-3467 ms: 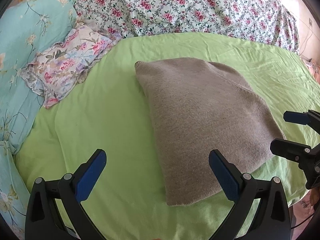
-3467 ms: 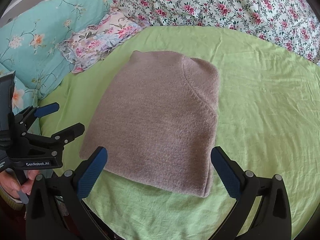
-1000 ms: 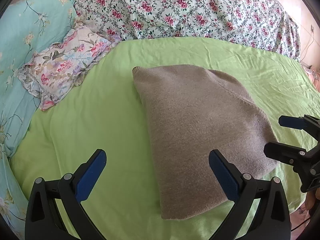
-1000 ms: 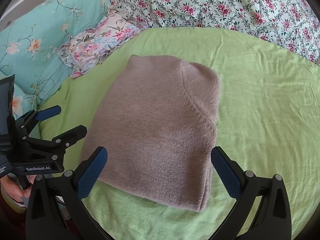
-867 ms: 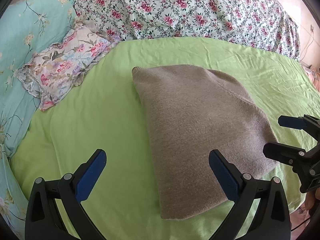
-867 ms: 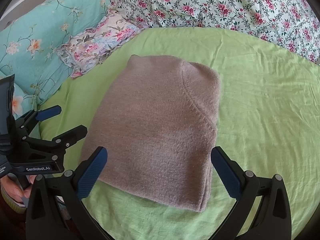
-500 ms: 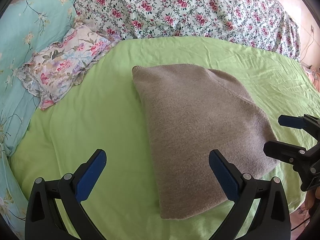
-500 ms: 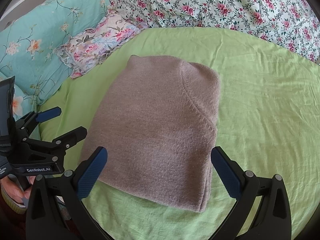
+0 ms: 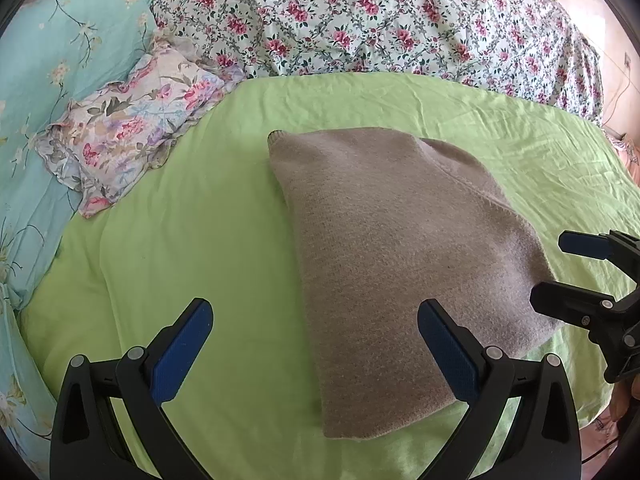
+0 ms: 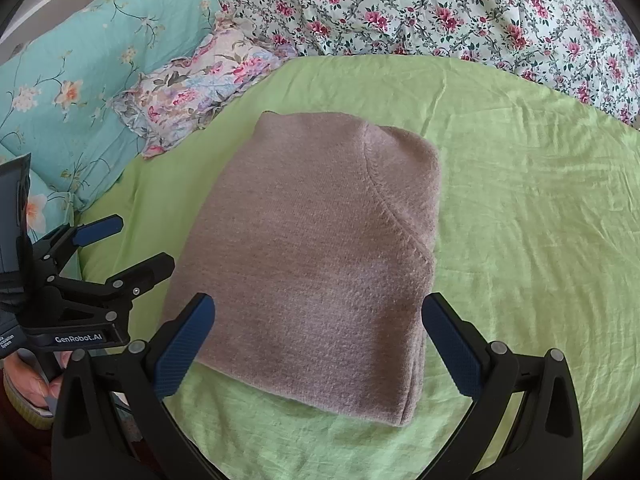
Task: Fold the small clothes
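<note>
Both the left tongs (image 9: 314,348) and right tongs (image 10: 320,342) hang apart, barely shifted this past second, over the folded sweater (image 10: 320,248) lying square on the bed (image 10: 520,200), so folding looks finished.

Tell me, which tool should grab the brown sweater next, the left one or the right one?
Probably the right tool. It is open and the folded brown sweater lies straight between its fingers. The left tool is open too, but mostly over bare green sheet, beside the sweater's left edge.
</note>
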Demonstrator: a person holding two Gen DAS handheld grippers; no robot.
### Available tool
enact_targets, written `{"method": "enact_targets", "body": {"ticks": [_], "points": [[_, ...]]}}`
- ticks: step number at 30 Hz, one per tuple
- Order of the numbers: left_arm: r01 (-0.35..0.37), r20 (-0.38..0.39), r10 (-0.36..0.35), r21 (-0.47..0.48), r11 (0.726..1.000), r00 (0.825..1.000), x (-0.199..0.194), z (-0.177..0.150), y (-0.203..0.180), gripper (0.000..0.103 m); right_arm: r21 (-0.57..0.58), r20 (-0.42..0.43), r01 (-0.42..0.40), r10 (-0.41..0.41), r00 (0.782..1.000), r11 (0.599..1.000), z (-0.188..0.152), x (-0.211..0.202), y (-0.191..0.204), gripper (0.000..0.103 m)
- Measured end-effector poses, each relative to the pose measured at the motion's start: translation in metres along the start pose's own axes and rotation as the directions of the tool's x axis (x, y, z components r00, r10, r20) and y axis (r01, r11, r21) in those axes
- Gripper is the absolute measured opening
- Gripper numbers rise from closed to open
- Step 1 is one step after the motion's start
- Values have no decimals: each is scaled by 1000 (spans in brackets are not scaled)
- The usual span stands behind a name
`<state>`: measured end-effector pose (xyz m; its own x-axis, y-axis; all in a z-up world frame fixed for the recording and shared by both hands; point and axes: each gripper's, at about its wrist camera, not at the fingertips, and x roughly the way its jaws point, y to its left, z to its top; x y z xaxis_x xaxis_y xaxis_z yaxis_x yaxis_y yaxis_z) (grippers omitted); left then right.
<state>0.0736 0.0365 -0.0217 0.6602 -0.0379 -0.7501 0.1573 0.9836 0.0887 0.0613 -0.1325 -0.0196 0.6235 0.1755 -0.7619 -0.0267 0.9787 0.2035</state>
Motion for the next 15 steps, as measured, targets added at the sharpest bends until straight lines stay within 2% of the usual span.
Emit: {"method": "enact_targets", "body": {"ticks": [15], "points": [[-4,4,4,1,1000,1000,-1,1,-1,102,-2,-1,-1,1,1000,1000,1,1,0,103]]}}
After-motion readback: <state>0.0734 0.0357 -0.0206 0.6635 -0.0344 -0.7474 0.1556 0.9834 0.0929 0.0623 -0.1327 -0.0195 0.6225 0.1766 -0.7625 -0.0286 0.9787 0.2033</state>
